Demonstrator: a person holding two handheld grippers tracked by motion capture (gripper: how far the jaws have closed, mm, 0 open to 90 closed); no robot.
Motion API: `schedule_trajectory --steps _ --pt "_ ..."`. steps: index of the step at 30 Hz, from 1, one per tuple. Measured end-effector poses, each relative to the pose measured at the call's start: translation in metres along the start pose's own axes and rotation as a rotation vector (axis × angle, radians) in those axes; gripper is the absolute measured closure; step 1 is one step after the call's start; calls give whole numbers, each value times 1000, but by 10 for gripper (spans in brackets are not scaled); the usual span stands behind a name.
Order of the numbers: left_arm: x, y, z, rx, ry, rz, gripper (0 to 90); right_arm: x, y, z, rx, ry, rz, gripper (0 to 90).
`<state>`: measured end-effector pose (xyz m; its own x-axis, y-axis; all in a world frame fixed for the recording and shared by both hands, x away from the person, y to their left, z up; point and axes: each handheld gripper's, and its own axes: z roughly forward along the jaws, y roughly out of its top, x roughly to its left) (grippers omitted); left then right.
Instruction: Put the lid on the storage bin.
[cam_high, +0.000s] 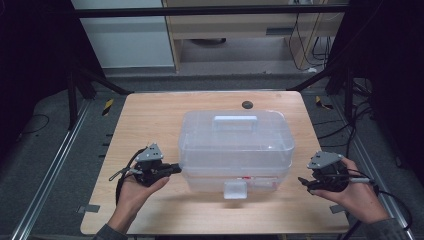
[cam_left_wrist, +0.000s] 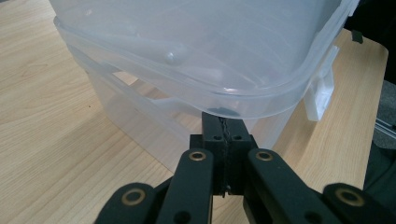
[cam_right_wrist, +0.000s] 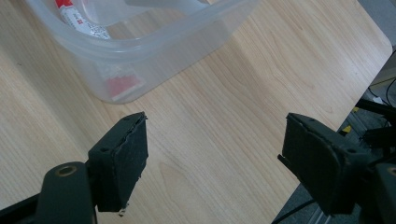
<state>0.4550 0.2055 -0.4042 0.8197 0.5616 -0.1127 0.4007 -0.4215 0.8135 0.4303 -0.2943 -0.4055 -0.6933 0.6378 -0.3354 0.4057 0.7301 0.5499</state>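
centrally, the clear box (cam_high: 235, 145) sits between the closed left gripper (cam_high: 172, 168) and the spread-apart right gripper (cam_high: 304, 183).

Black grippers (cam_high: 172, 168), brass-ringed pivots, grey plates (cam_high: 150, 152), grey sleeves (cam_high: 107, 233).

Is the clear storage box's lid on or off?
On: the lid sits over the clear storage box, its front latch hanging down.

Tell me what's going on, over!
Left gripper shut, fingers at the plastic box rim. Right gripper open, beside the box, holding nothing. Lid on, front latch hanging. Table otherwise bare.
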Motion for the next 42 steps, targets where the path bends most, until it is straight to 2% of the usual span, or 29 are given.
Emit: schedule_trajectory --steps 14,19,21,23,29,33,36,37,40,42 --pt "0 -4 3 22 -2 6 897 -7 -10 7 9 -9 51 223" --pt "1 -4 2 28 2 16 897 -8 -10 10 10 -10 54 223" --pt "2 -5 1 40 22 26 897 -8 -9 11 11 -12 57 223" --pt "6 -7 -2 64 76 52 897 -9 -8 12 12 -15 59 221" --pt "39 -13 -14 111 193 25 896 -15 -7 19 23 -33 83 213" --pt "67 -21 -14 180 259 2 896 -23 -7 32 39 -36 114 214" --pt "84 -26 -12 224 276 -21 896 -33 -7 50 68 -22 145 230" --pt "89 -28 -11 234 273 -32 896 -33 -7 50 68 -22 145 230" --pt "100 -30 -9 253 285 -54 896 -45 -5 66 89 -13 164 243" --pt "106 -32 -7 263 296 -65 895 -48 -4 69 92 -9 172 247"
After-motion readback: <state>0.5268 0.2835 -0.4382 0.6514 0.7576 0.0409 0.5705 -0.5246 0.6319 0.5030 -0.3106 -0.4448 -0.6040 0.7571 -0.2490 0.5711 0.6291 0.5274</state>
